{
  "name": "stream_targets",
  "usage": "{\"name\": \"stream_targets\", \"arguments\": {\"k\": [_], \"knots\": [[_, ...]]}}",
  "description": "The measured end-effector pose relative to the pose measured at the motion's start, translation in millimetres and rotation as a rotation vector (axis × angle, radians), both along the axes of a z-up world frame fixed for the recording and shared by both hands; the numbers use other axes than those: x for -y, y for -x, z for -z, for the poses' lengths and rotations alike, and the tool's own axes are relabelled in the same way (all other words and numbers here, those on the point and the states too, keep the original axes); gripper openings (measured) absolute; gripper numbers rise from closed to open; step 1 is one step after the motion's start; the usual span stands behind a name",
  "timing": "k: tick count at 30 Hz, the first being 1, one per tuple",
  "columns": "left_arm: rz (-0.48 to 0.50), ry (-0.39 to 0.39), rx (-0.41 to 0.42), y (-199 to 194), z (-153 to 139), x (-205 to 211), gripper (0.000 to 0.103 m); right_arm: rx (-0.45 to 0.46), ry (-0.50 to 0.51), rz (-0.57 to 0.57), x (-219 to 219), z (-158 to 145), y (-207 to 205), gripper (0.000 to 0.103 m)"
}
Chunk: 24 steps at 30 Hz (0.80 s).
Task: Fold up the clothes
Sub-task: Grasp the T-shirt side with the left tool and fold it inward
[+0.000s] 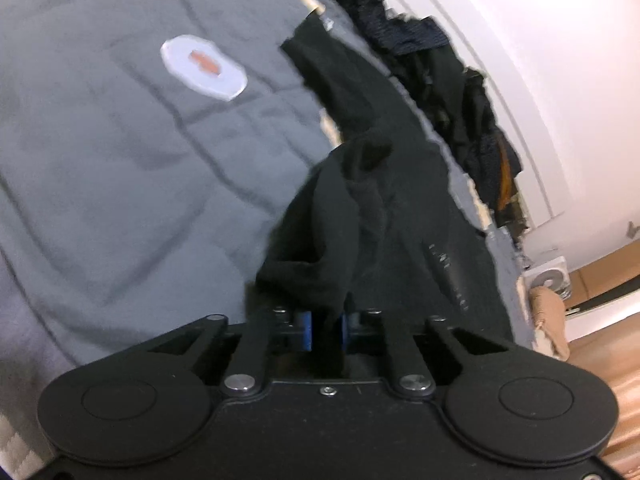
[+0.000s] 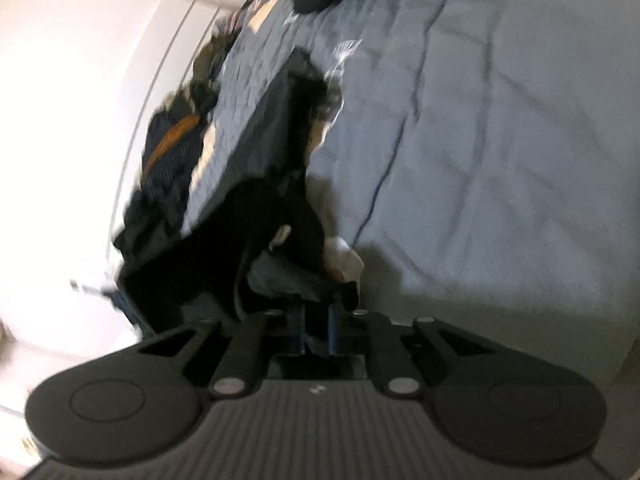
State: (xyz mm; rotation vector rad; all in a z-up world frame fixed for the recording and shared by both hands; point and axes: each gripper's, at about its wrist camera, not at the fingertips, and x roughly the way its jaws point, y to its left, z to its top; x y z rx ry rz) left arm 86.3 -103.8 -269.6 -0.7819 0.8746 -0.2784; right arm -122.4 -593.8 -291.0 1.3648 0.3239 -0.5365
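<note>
Currently both tools are clamped nearly closed on fabric: your left gripper (image 1: 326, 330) and right gripper (image 2: 316, 330) each pinch the black garment (image 1: 384, 208), bunched on the grey bedcover (image 1: 120, 152). Lift evenly and pull the edge taut before laying it flat.

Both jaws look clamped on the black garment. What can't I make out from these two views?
- Left wrist view: black garment bunched, so its type and edges stay hidden.
- Right wrist view: motion blur; the white patch on the garment is unreadable.
- Both views: the clothes pile beside the bed is too dark to sort.
</note>
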Motion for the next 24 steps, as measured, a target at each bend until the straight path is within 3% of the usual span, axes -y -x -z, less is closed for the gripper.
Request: {"name": "stream_targets", "arguments": {"k": [4,7,11,12,15,21,24], "knots": [[-0.042,0.092,0.035,5,-14,-13,0.008,0.090,-0.045,0.082,2,-14,25,0.008],[-0.036,0.095,0.052,9,-24,-18,0.008,0.085,-0.043,0.116,-6,-24,44,0.007],[-0.018,0.005,-0.096,4,-2,-15,0.008,-0.106,-0.086,0.076,-2,-5,49,0.008],[-0.013,-0.018,-0.123,3,2,-14,0.011,-0.165,-0.107,0.055,0,4,47,0.010],[-0.005,-0.037,-0.133,2,1,-13,0.018,-0.169,-0.159,0.053,5,11,53,0.010],[0.014,-0.031,-0.108,3,-7,-7,0.047,-0.145,0.023,-0.046,2,-29,47,0.011],[0.035,-0.033,-0.104,2,-5,-1,0.049,-0.152,0.052,-0.078,-2,-34,46,0.012]]}}
